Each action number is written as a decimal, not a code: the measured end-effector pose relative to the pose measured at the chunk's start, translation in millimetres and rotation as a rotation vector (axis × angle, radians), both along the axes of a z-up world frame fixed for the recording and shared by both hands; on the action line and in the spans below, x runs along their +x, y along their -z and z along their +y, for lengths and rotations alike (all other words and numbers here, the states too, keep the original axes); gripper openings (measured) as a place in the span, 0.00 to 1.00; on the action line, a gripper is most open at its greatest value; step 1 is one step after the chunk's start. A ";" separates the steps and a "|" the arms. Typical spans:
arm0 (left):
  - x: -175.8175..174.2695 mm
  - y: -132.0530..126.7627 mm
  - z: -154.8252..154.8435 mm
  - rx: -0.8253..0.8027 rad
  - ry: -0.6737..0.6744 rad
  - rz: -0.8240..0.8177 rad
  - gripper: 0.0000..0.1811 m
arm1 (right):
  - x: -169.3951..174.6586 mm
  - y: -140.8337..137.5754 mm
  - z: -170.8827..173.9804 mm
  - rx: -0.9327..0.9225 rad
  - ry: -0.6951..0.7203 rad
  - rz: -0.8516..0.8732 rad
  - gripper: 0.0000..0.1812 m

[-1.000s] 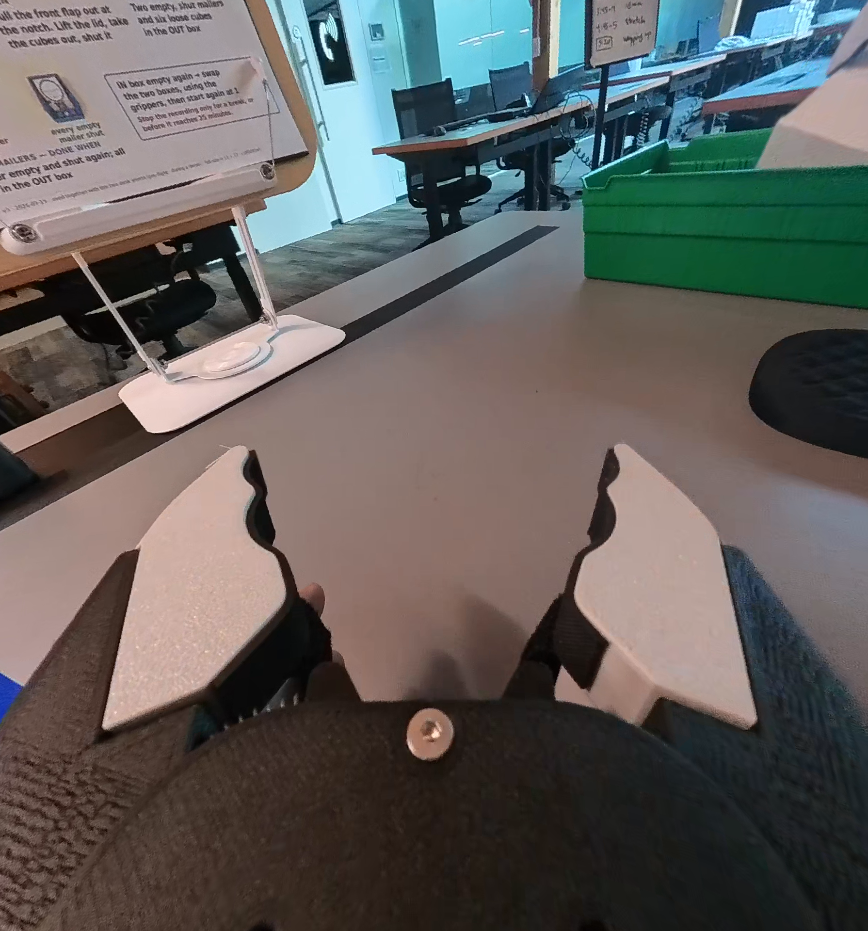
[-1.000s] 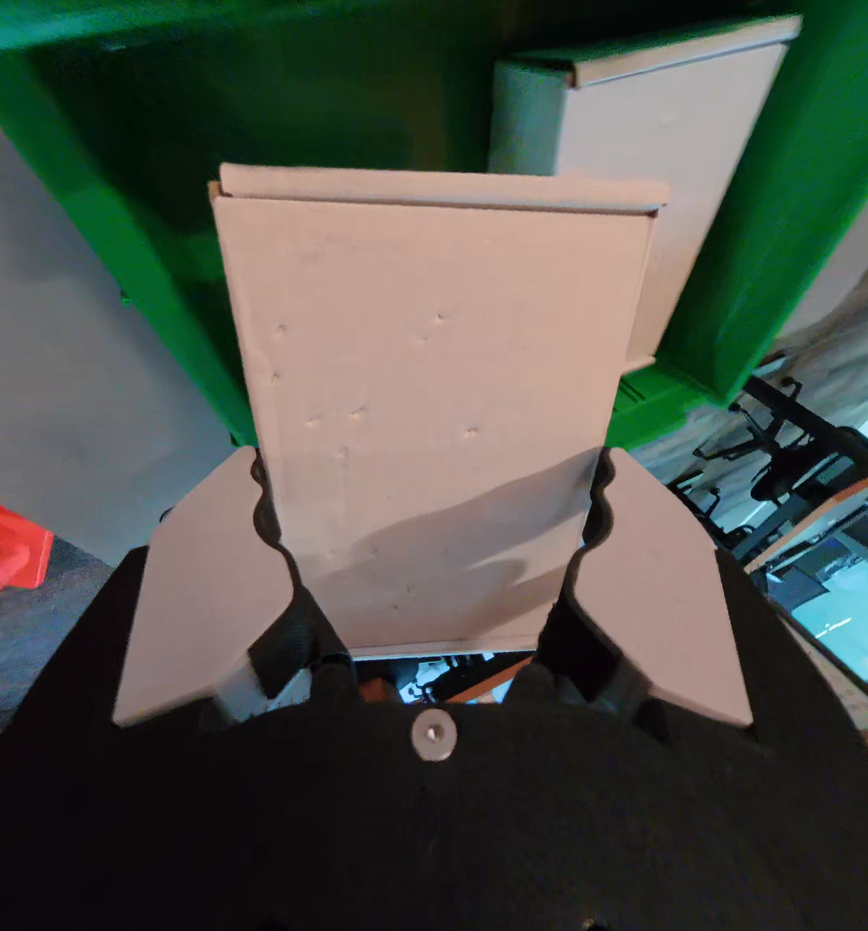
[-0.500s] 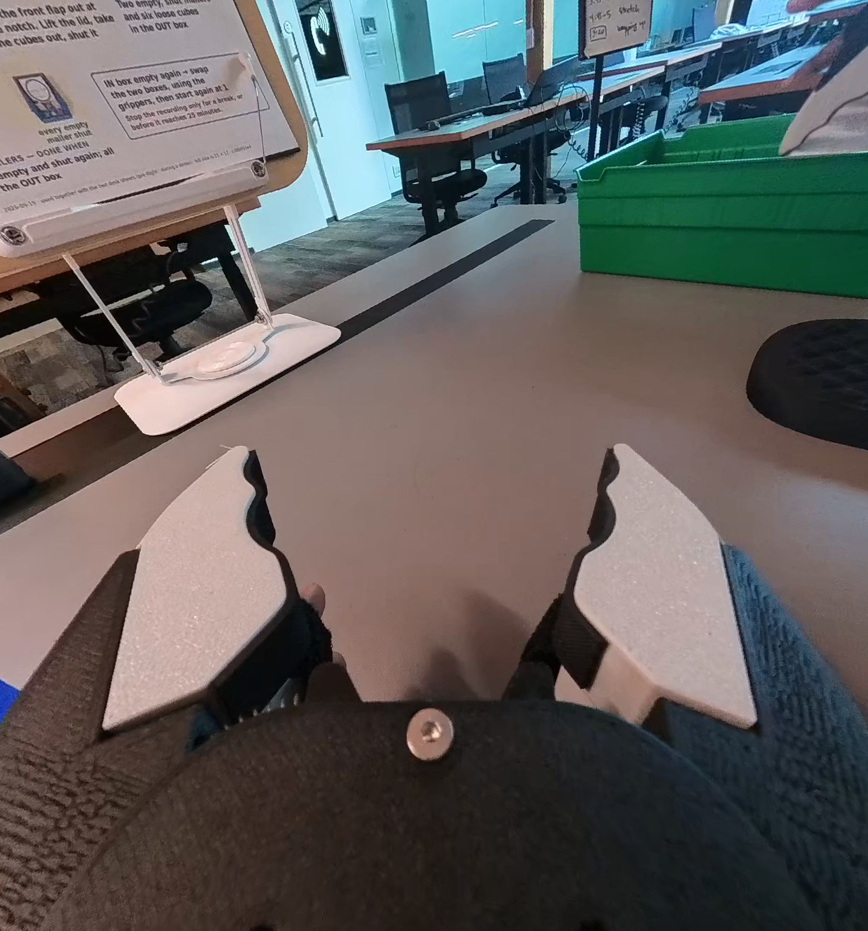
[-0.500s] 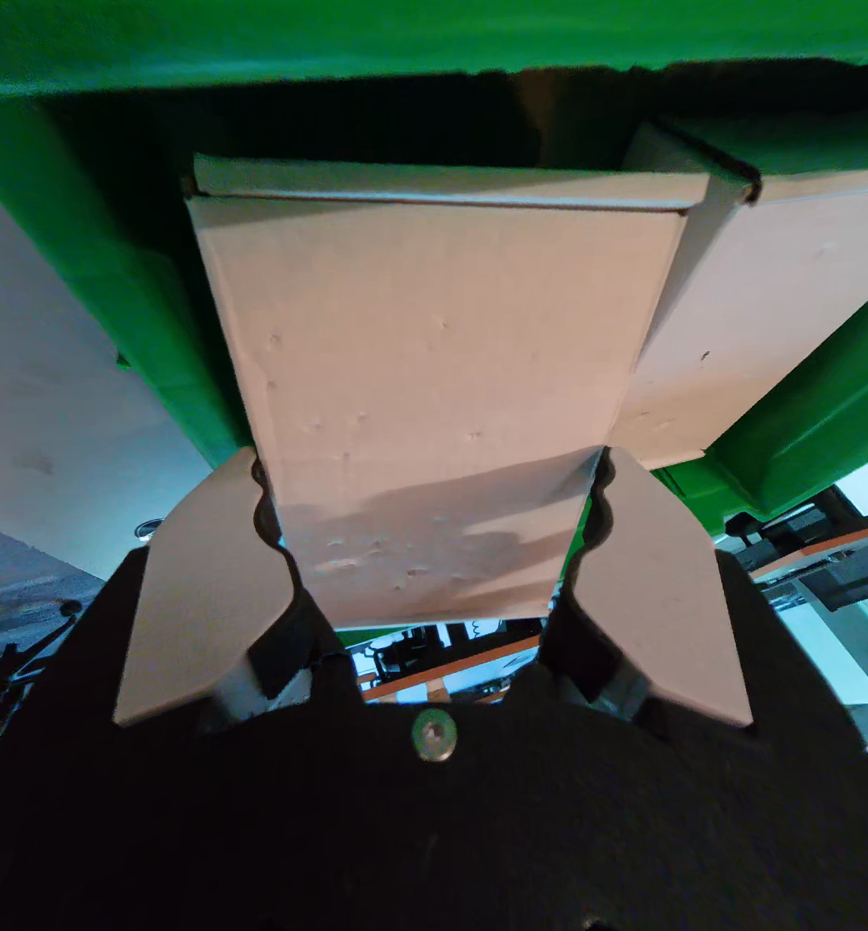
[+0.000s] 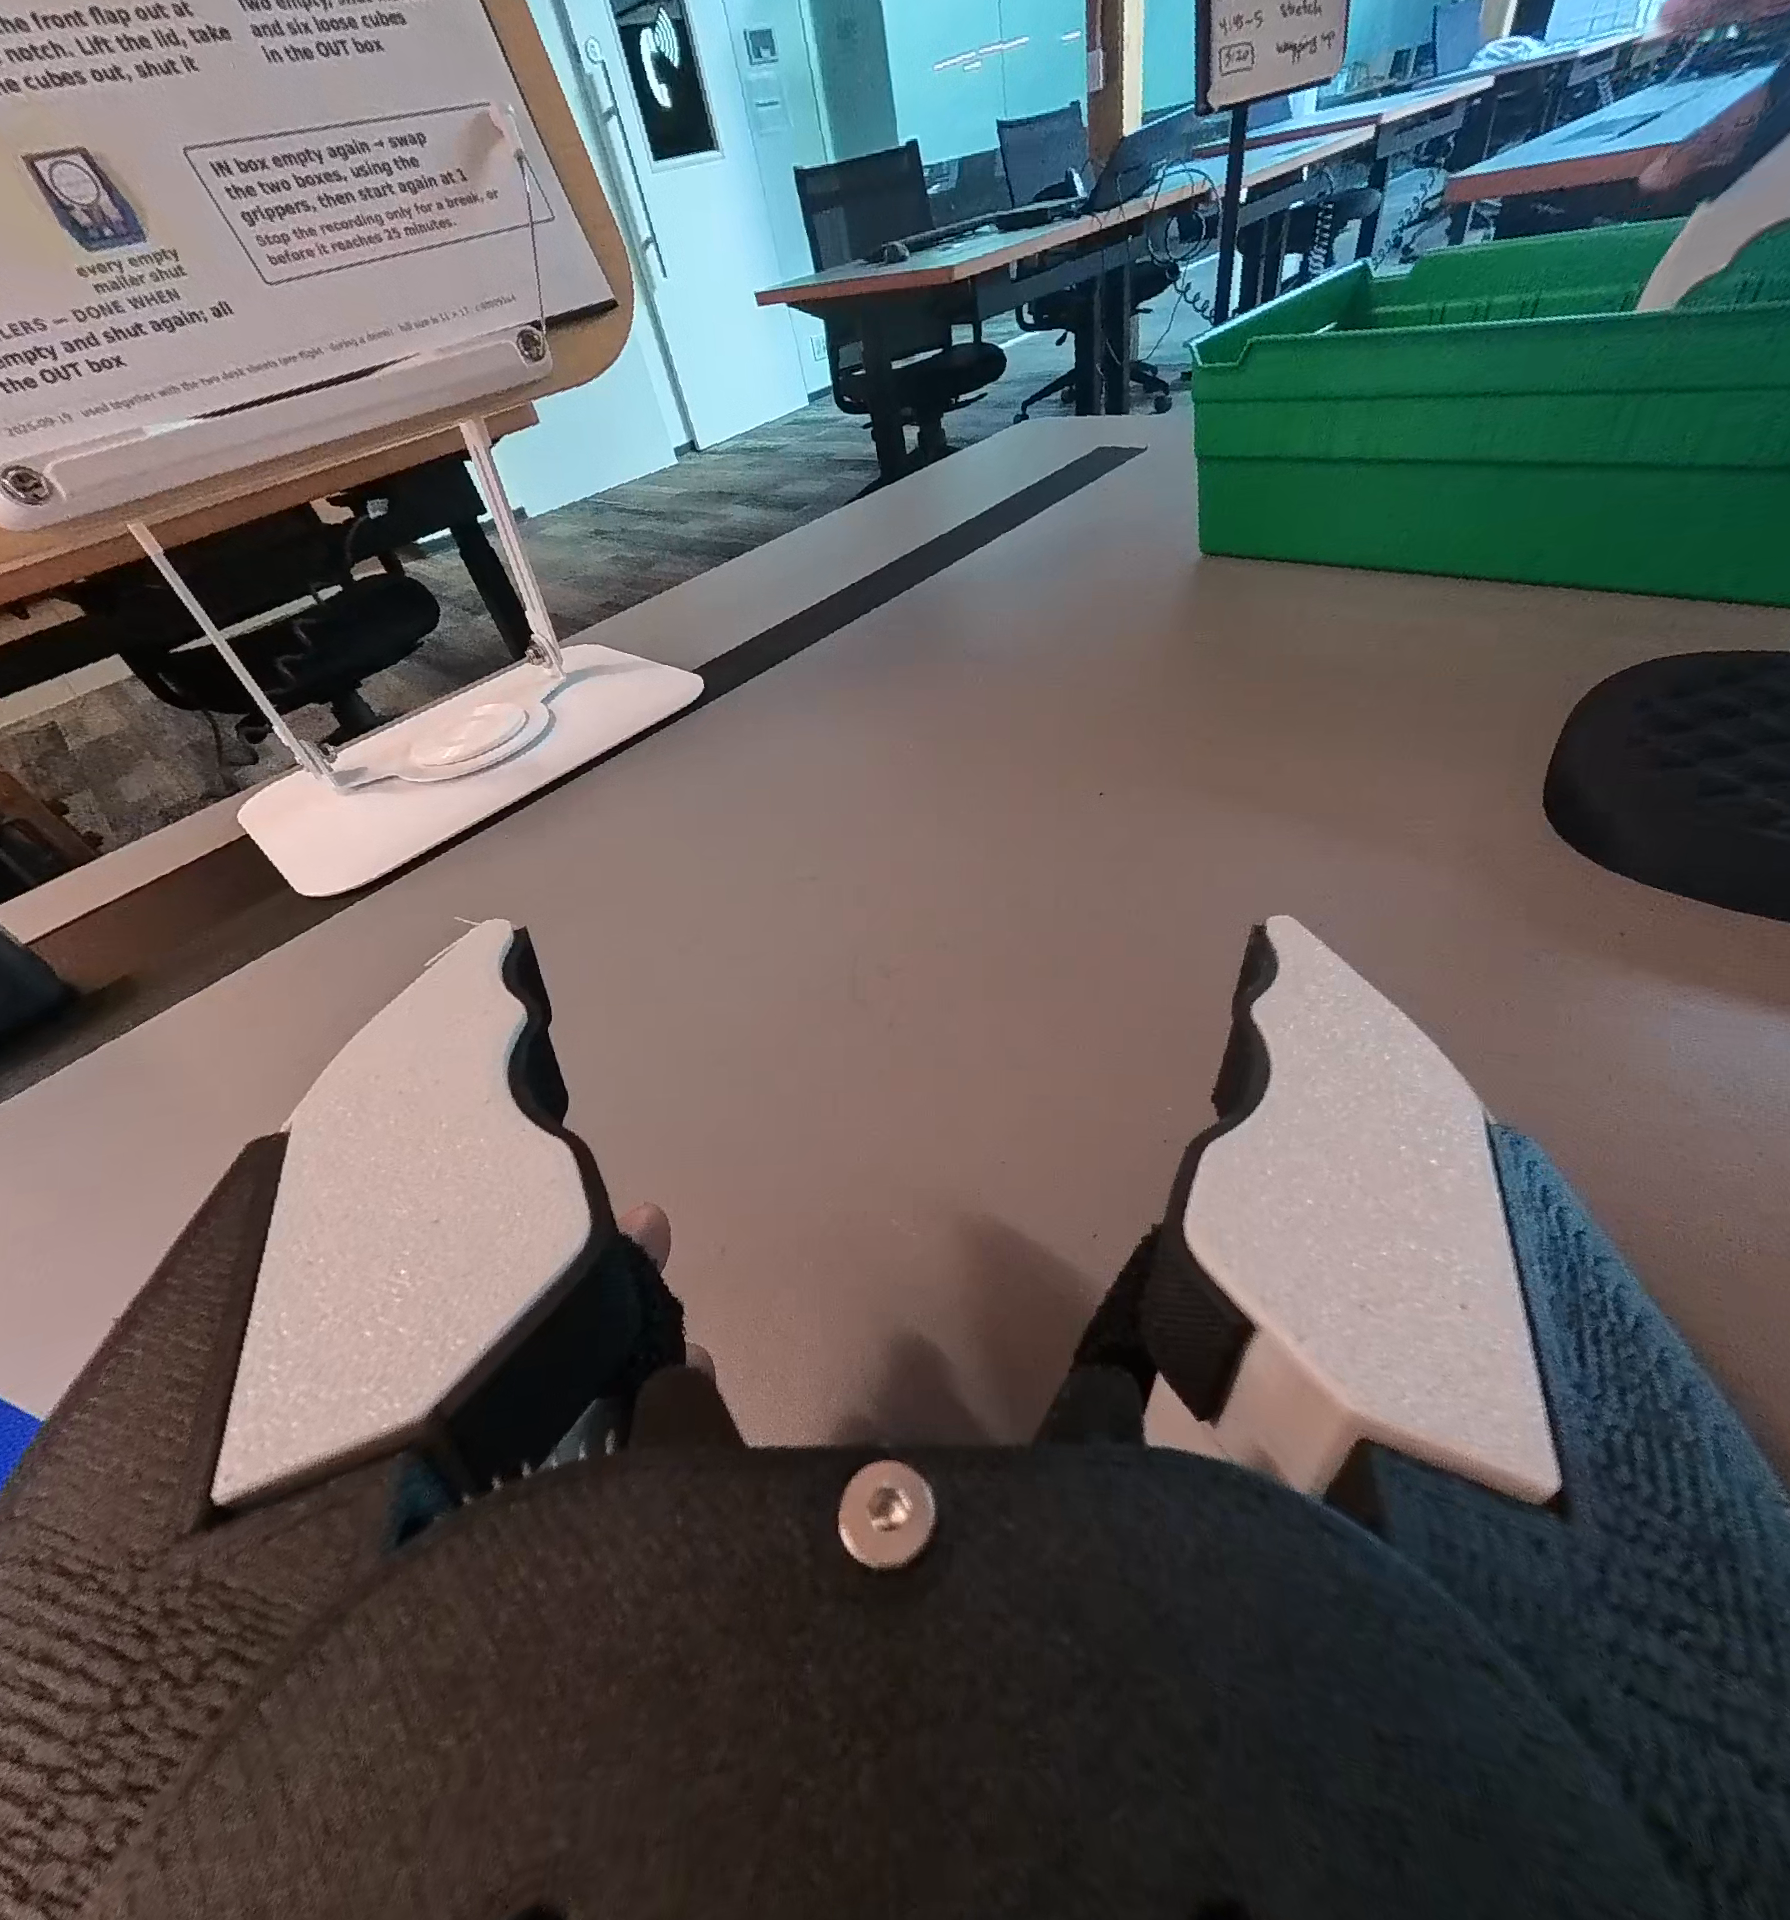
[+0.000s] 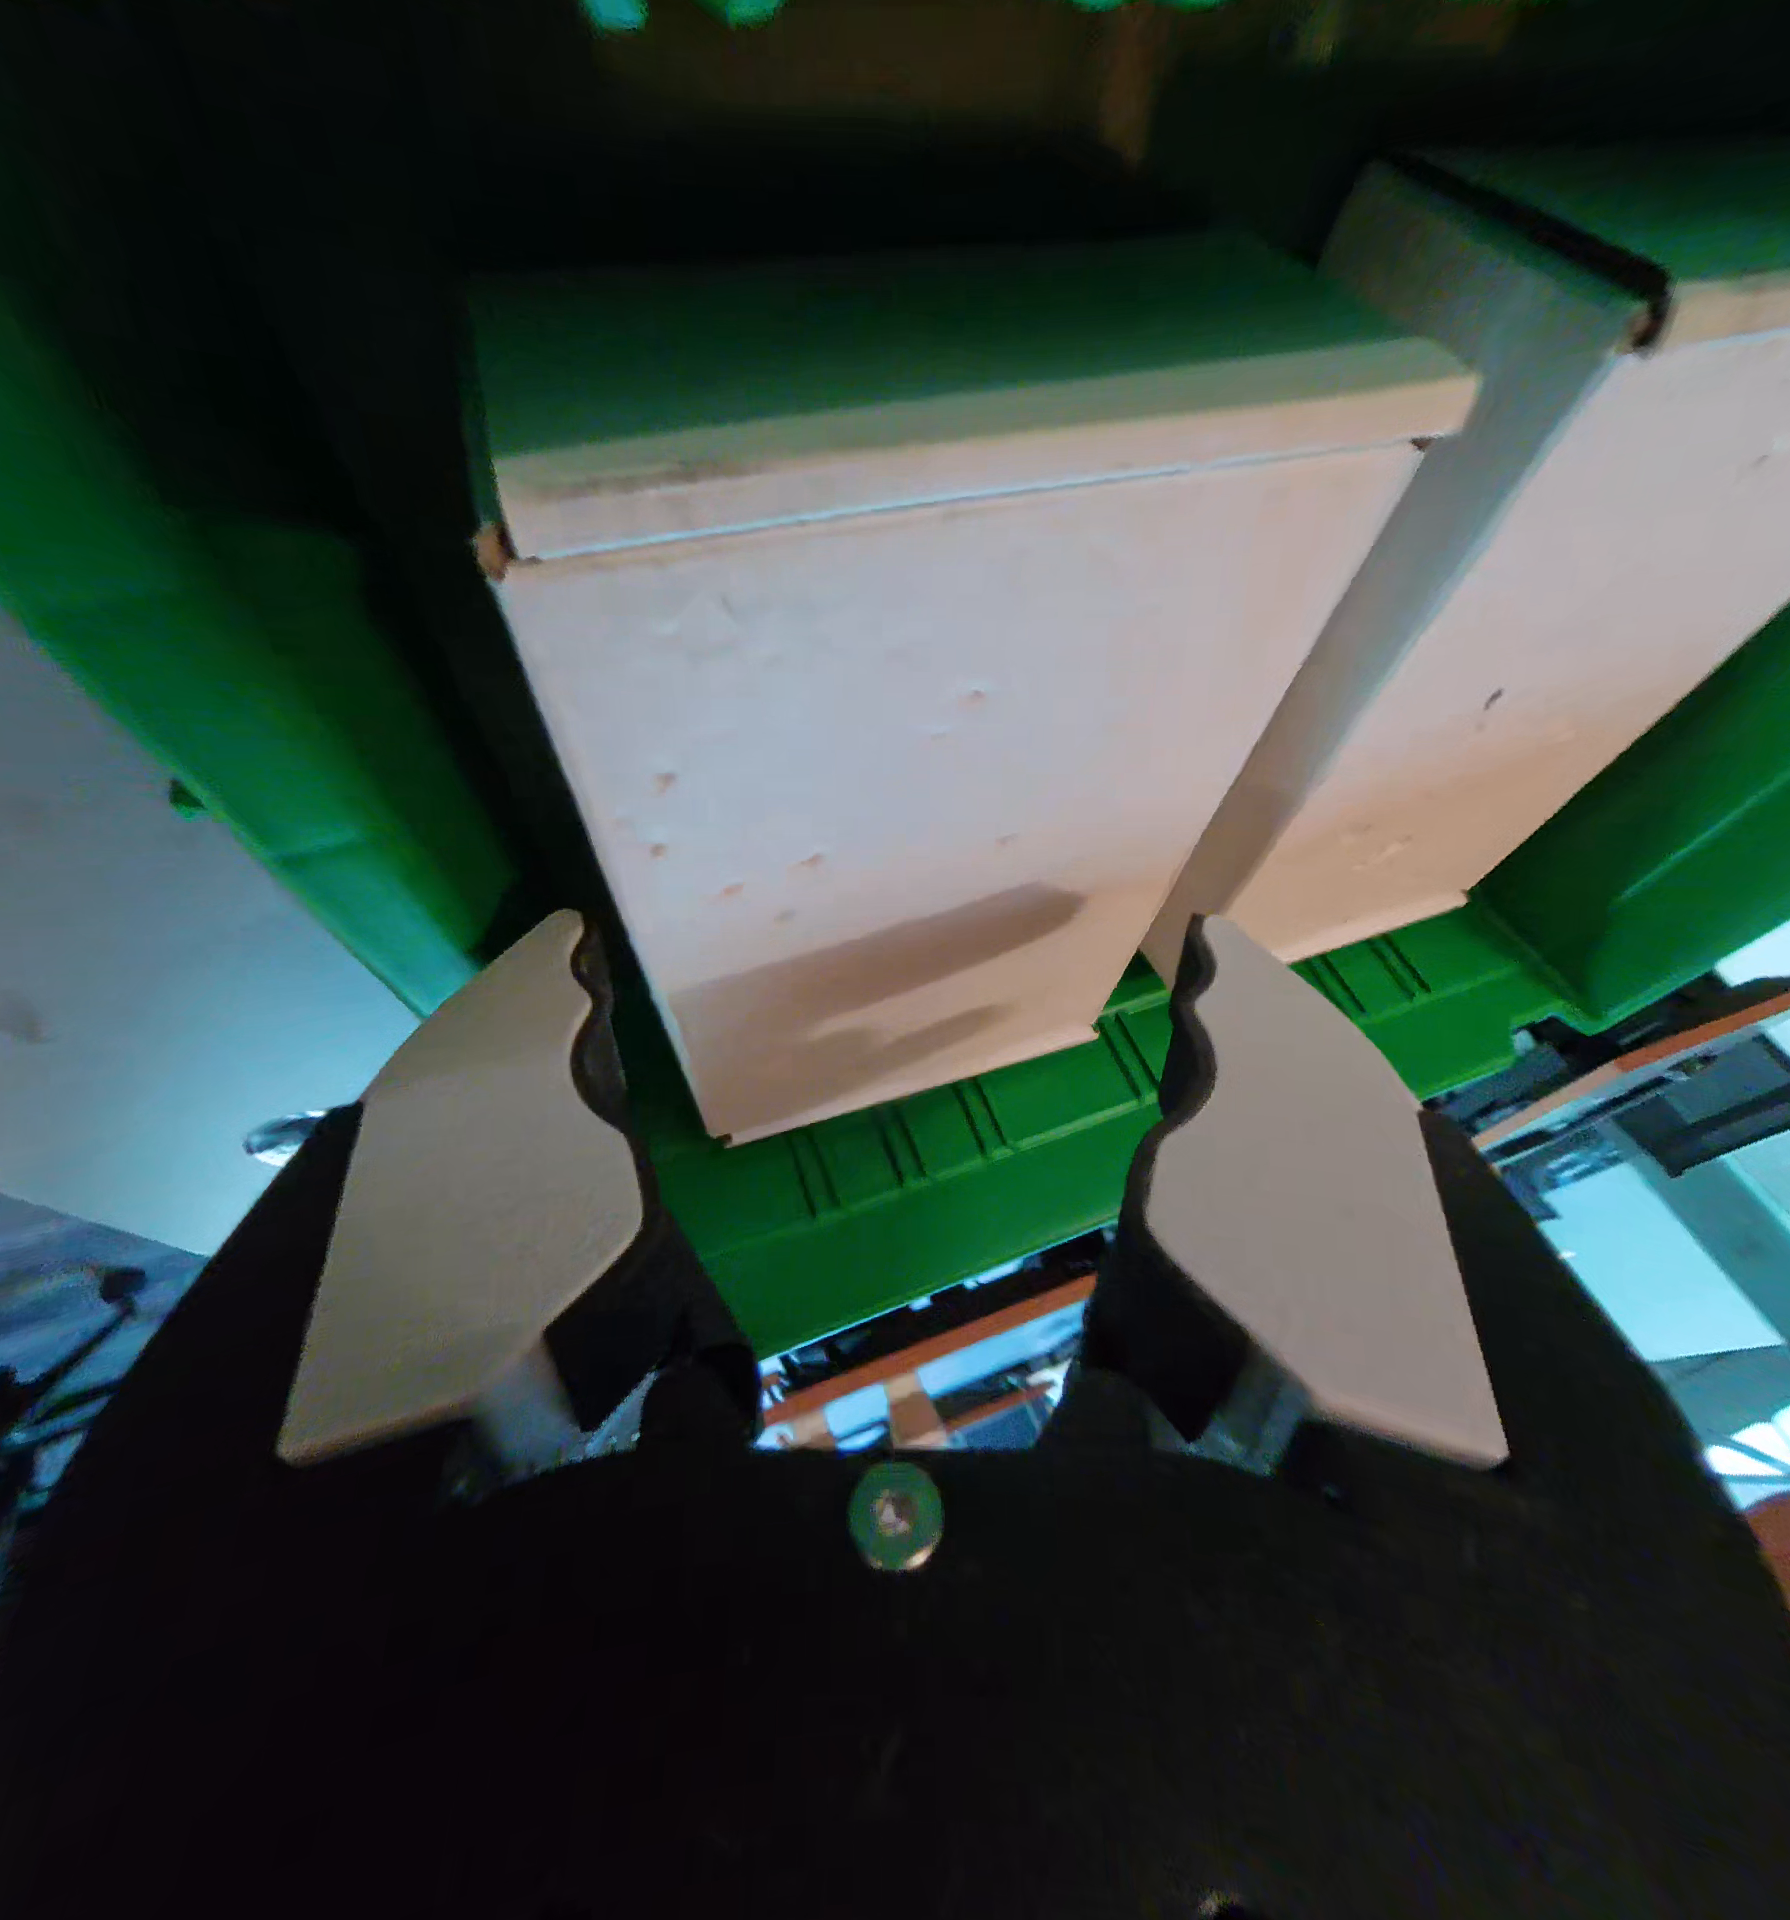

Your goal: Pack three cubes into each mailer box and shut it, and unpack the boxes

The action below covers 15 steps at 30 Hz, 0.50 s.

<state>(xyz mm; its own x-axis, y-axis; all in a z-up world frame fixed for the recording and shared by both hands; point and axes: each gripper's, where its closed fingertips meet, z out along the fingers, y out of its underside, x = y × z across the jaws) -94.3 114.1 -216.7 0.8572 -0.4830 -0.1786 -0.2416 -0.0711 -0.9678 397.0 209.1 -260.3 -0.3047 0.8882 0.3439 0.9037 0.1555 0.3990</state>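
Grey desk [image 5: 870,831] spreads under the left tool [image 5: 886,1023], fingers apart and empty. Right tool [image 6: 886,1023] – fingers apart, clear of the shut white box [image 6: 901,748] mid-frame in the green bin [image 6: 247,727]. Stiff, likely light cardboard – best gripped across its side walls.

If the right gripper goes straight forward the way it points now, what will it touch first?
Most likely the nearer white mailer box lying in the green bin: it sits directly ahead of the open right gripper, though the remaining gap is hard to judge.
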 end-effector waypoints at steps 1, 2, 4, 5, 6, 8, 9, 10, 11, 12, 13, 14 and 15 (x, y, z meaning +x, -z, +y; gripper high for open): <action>-0.1 -0.1 0.0 0.001 0.000 0.000 0.68 | -3.0 -3.5 -0.6 0.007 0.026 0.043 0.58; -0.1 -0.3 -0.2 0.002 0.000 0.000 0.68 | -8.7 -8.6 -0.4 0.018 0.061 0.116 0.58; 0.1 -0.3 -0.3 0.004 0.000 0.002 0.68 | -26.3 -25.1 -0.5 0.038 0.158 0.348 0.59; 0.3 -0.2 -0.4 0.004 0.001 0.005 0.68 | -37.0 -37.0 -0.4 0.054 0.208 0.497 0.60; 0.6 0.1 -0.3 0.003 0.001 0.008 0.68 | -49.1 -50.1 -3.9 0.052 0.250 0.661 0.61; 0.7 0.7 -0.2 0.002 0.000 0.012 0.68 | -73.7 -79.8 -14.9 0.050 0.326 1.028 0.58; 0.9 0.9 -0.1 0.002 -0.001 0.013 0.68 | -84.7 -90.7 -28.1 0.007 0.340 1.185 0.59; 0.8 1.0 -0.1 0.002 -0.001 0.014 0.68 | -90.7 -99.4 -36.5 0.009 0.362 1.320 0.59; 0.7 1.2 0.1 0.002 -0.003 0.015 0.68 | -91.7 -104.2 -40.3 0.053 0.396 1.424 0.59; 0.7 1.2 0.2 0.002 -0.004 0.017 0.68 | -92.3 -101.2 -47.9 0.071 0.418 1.480 0.58; 0.7 1.5 0.4 0.002 -0.005 0.019 0.68 | -92.0 -90.8 -56.4 0.074 0.450 1.490 0.57; 0.7 1.8 0.3 0.003 -0.007 0.022 0.68 | -91.0 -74.7 -64.8 0.066 0.488 1.457 0.57; 1.0 2.1 0.3 0.003 -0.007 0.026 0.68 | -92.2 -55.4 -75.6 0.030 0.508 1.394 0.57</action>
<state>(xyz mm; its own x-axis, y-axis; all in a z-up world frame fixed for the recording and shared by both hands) -93.3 114.4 -218.8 0.8555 -0.4766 -0.2023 -0.2661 -0.0696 -0.9614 304.8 133.5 -204.9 0.6112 0.7837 0.1107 0.5051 -0.2785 -0.8169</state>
